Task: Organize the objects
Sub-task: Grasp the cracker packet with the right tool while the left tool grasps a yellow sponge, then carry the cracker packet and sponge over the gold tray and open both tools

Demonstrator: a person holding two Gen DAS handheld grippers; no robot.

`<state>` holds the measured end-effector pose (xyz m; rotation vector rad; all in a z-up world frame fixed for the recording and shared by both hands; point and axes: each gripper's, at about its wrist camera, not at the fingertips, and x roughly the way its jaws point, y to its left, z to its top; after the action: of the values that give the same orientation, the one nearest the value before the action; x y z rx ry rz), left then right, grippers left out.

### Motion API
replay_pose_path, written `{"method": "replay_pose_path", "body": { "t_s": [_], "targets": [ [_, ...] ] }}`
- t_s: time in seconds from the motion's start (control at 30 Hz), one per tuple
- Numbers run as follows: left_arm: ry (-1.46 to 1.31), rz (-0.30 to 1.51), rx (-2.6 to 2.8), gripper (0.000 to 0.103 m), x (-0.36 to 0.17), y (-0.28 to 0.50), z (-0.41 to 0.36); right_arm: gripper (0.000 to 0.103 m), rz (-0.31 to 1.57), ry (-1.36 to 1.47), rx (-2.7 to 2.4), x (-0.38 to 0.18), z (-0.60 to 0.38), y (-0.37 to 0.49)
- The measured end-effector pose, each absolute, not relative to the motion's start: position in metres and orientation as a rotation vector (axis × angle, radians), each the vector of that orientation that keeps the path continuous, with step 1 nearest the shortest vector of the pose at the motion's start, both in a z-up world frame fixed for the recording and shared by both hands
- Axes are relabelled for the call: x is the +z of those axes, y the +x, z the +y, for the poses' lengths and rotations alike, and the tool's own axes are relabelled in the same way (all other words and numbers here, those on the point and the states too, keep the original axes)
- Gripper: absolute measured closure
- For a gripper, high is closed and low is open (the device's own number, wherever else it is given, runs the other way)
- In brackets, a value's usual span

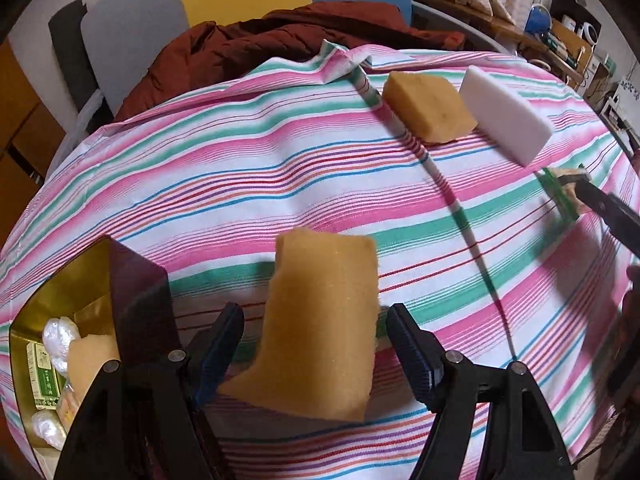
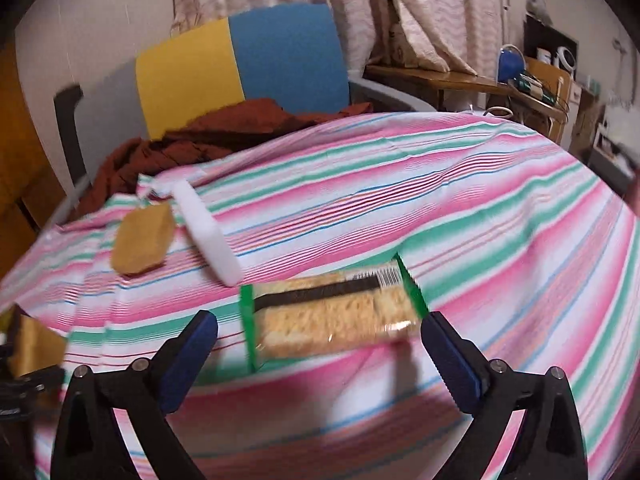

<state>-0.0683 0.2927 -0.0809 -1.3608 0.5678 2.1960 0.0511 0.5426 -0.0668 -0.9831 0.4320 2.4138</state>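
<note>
Left wrist view
- Left gripper [image 1: 316, 340]: I see my jaws apart, a tan sponge [image 1: 320, 320] between them; I cannot tell whether the pads touch it.
- Box [image 1: 132, 280]: open, dark outside and gold inside, at the desk's near left corner, with small packets in it.
- Far side of the desk: a second tan block [image 1: 428, 110] touching a white foam block [image 1: 506, 114].
- Striped cloth [image 1: 240, 168]: covers the desk.
- Right edge: a green-ended packet [image 1: 558, 196] at the tip of my other gripper.

Right wrist view
- Right gripper [image 2: 320, 344]: jaws wide apart, on either side of the wrapped sponge packet [image 2: 332, 316], not pressing it.
- Packet: lies on the cloth mid-desk, blurred.
- Left of it: white block [image 2: 208, 236], then tan block [image 2: 142, 238].
</note>
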Motion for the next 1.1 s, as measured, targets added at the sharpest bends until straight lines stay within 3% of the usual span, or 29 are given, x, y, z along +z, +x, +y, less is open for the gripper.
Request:
{"method": "replay_pose_path", "body": {
  "t_s": [0.3, 0.47, 0.67, 0.77, 0.97, 1.1],
  "targets": [
    [-1.266, 0.538, 2.223, 0.034, -0.082, -0.060, 0.304, 0.004, 0.401, -1.044, 2.372, -0.081, 0.555, 0.035],
    [-1.256, 0.382, 2.292, 0.054, -0.077, -0.066, 0.291, 0.007, 0.383, -1.032, 2.385, -0.080, 0.551, 0.037],
    [-1.207, 0.214, 2.232, 0.055, -0.070, -0.062, 0.283, 0.014, 0.383, -1.013, 2.415, -0.077, 0.547, 0.041],
    [-1.194, 0.257, 2.226, 0.055, -0.074, -0.054, 0.287, 0.014, 0.379, -1.015, 2.438, -0.077, 0.541, 0.043],
    [-1.269, 0.250, 2.234, 0.052, -0.080, -0.061, 0.285, 0.001, 0.370, -1.061, 2.484, -0.080, 0.534, 0.038],
    [-1.263, 0.278, 2.237, 0.050, -0.083, -0.058, 0.287, 0.001, 0.314, -1.076, 2.474, -0.081, 0.528, 0.035]
  ]
}}
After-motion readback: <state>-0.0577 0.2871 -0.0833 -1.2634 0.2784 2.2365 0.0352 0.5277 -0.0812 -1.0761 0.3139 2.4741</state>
